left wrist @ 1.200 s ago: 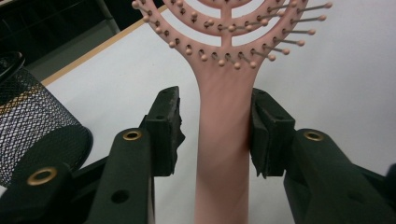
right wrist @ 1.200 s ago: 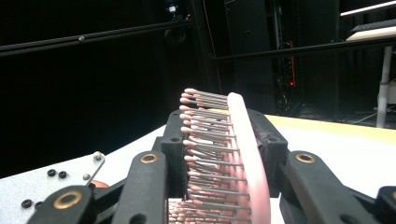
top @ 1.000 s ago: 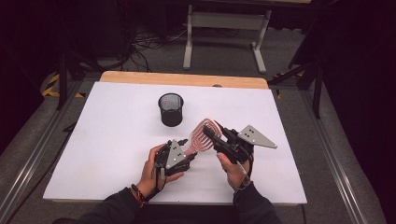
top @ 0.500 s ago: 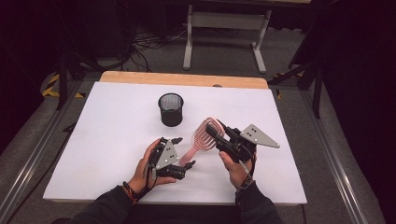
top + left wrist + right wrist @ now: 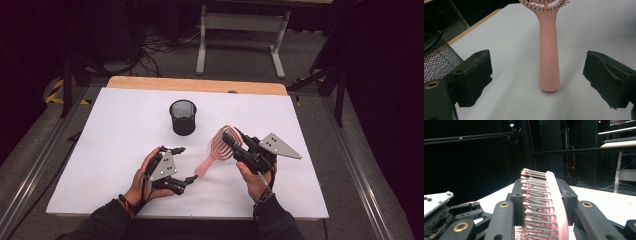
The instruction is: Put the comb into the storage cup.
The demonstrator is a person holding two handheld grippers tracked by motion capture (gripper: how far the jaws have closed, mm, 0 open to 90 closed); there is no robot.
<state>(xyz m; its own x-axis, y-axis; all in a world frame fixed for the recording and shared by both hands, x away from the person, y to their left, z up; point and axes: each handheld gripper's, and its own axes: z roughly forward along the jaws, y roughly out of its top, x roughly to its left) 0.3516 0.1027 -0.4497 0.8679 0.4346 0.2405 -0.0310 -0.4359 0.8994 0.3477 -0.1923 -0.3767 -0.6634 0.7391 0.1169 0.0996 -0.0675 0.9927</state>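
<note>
Jaws of the right gripper (image 5: 541,202) were closed on the head of the pink hairbrush (image 5: 549,202), one black jaw on each side of it. In the right gripper view the bristles pointed to the left and the smooth pink back faced the right jaw. In the high view the right gripper (image 5: 235,141) held the brush head (image 5: 221,141) a little above the white table (image 5: 115,130), and the handle sloped down toward the person, so that its end was on or very near the table surface; which of the two, the pictures did not make clear.

The left gripper (image 5: 536,75) was wide open and held nothing. In the left gripper view the end of the brush handle (image 5: 549,62) stood between its two jaws but apart from both, with free table on each side. In the high view the left gripper (image 5: 181,165) was in the left hand (image 5: 145,175), just beside the end of the handle, and the right hand (image 5: 255,175) was behind the right gripper, near the front edge of the table.

A black mesh cup (image 5: 183,116) stood upright on the table, farther from the person and apart from the brush. Its mesh wall (image 5: 436,60) was also seen at the left edge of the left gripper view.
</note>
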